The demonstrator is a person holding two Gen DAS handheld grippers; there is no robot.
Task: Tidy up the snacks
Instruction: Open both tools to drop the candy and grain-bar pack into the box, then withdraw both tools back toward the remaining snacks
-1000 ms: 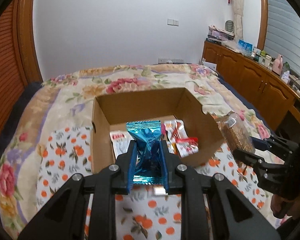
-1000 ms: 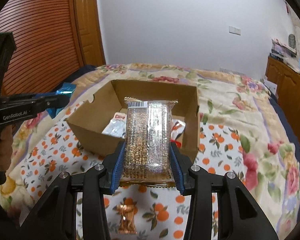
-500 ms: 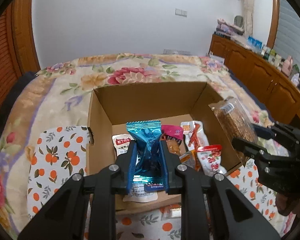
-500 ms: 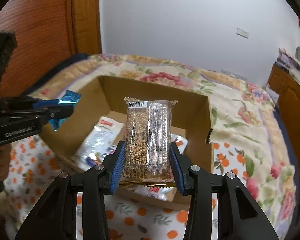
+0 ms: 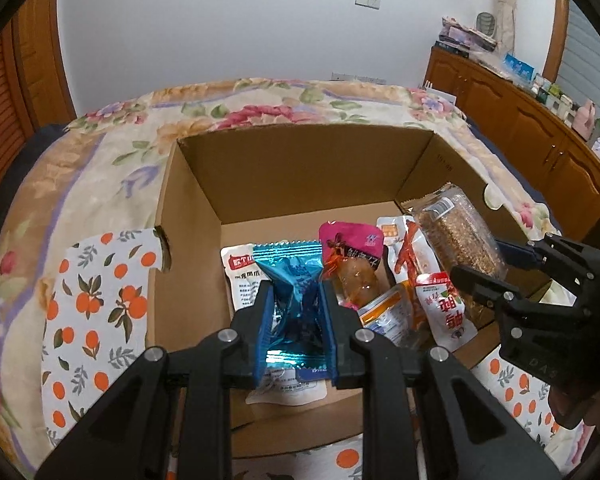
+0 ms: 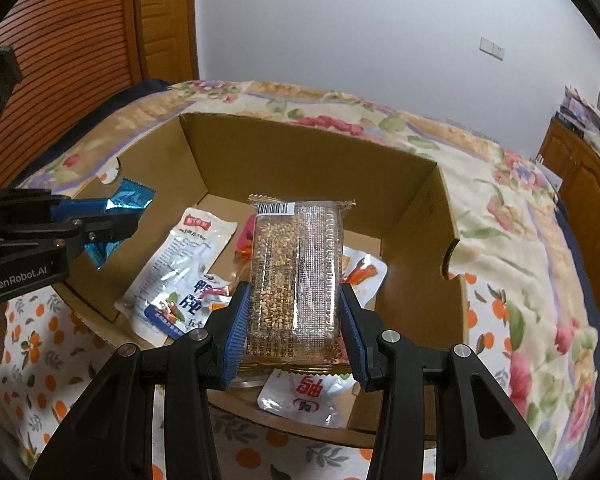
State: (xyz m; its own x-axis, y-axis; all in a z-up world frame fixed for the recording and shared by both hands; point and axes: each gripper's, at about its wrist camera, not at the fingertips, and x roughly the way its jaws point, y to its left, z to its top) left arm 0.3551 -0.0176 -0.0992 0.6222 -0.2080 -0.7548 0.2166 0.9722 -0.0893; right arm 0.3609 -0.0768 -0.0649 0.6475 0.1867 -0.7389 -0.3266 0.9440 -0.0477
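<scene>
Over the cardboard box (image 5: 300, 168), the left gripper (image 5: 294, 320) is pinching a blue foil packet (image 5: 290, 280) and the right gripper (image 6: 294, 320) is clamping an upright sesame bar (image 6: 296, 268), both hanging directly above the snacks lying inside.

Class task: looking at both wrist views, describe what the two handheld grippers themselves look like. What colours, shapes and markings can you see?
Both are matte black, angular linkage frames with round silver pivot bolts. The left gripper and the right gripper each have two fingers lined with ribbed blue pads. Seen from the right wrist view, the left gripper's side bears white "GenRobot.AI" lettering. No cables or sleeves show.
</scene>
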